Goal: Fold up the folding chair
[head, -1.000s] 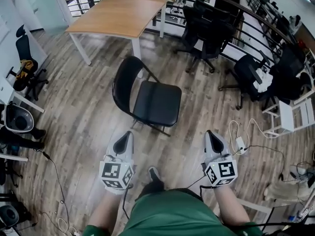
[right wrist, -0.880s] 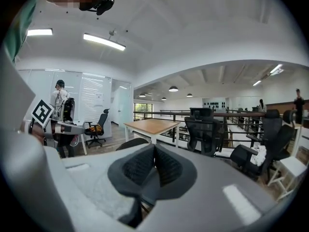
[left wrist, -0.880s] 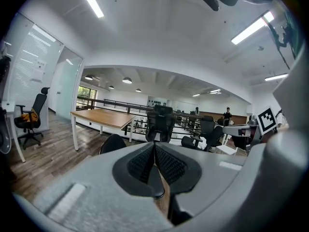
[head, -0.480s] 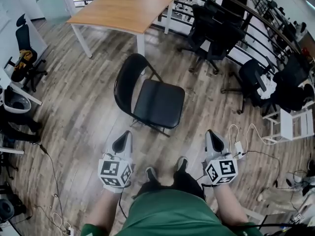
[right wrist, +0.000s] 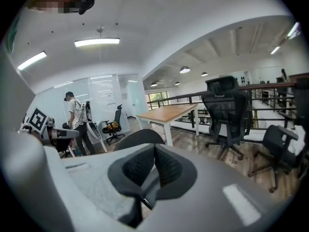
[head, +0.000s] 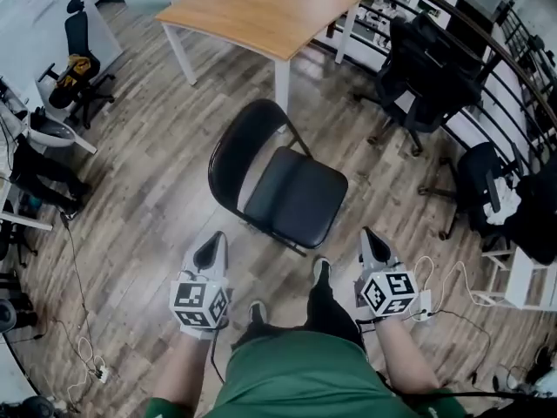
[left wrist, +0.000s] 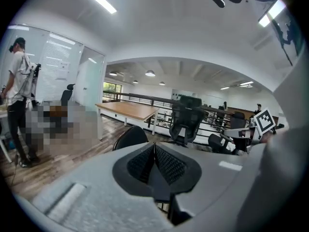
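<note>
Wood-plank floor (head: 157,190) fills the head view. One wooden table (head: 261,7) at the far side, nothing seen on it.

Folding chair (head: 300,198), count 1: stands open on the floor at centre, on the near side of the table and just beyond the wearer's feet. Backrest hoop is at far left, seat at near right. Not yet folded.

Office chairs (head: 413,59): at least three, two or more at far right and one at far left. All stand apart from the folding chair.

One other person (right wrist: 77,120) stands well off to the left.

Left gripper (head: 211,251) and right gripper (head: 372,242), count 2. Both sets of jaws are clenched with nothing between them. Both are held near the chair's front edge but touch nothing.

Handling, judged:
- The frame looks like thin painted tube, so stiff, fairly light and likely slick against the jaws.
- The seat is padded and should pivot upward.
- Best holds are probably the top of the backrest hoop for one gripper and the front seat edge for the other.
- The side hinges could pinch.
- The chair may skate on the smooth floor when pushed.
</note>
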Tool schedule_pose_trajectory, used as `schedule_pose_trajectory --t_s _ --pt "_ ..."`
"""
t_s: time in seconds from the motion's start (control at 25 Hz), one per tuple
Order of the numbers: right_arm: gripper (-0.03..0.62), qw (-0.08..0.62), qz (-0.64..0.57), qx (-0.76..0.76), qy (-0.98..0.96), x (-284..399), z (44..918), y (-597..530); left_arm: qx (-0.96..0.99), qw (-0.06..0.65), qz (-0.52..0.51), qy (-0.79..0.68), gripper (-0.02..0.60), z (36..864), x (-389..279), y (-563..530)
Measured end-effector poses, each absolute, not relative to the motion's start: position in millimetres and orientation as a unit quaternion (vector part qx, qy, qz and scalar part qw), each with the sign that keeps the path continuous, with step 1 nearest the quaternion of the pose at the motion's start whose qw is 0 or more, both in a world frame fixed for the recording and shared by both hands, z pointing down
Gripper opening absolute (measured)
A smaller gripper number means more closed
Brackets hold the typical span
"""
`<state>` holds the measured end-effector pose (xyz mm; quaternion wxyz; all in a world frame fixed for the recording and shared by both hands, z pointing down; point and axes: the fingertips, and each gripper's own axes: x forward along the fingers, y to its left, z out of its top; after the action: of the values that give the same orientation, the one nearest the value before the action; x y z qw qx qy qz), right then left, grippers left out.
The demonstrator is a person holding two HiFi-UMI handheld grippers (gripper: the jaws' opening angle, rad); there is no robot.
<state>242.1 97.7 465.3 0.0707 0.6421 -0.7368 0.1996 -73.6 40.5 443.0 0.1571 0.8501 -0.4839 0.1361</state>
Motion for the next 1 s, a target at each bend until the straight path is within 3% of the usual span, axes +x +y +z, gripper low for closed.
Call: schedule_pose_trajectory --t_s 0.24,0.6,0.8,0.84,0.92,1.0 --pt "0.003 0.054 0.282 0.58 -0.762 308 524 19 0.798 0.166 0.142 -0.561 0.014 447 -52 -10" --pt "0.006 0.056 0.449 0.524 -0.721 375 686 -29 0.724 0.159 0.191 -0.643 0.014 477 -65 -64" --pt "0.105 0.078 0.532 0.495 -0.682 369 790 -26 0.71 0.158 0.22 -0.65 0.017 509 -91 -108" --pt "0.119 0.072 0.548 0.495 -0.67 369 809 -27 0.711 0.159 0.221 -0.648 0.032 518 -96 -119" --pt "0.168 0.049 0.574 0.496 -0.649 370 843 -33 0.713 0.16 0.225 -0.644 0.14 540 -101 -142" --pt "0.22 0.019 0.597 0.488 -0.636 366 875 -40 0.715 0.165 0.23 -0.639 0.19 566 -104 -162"
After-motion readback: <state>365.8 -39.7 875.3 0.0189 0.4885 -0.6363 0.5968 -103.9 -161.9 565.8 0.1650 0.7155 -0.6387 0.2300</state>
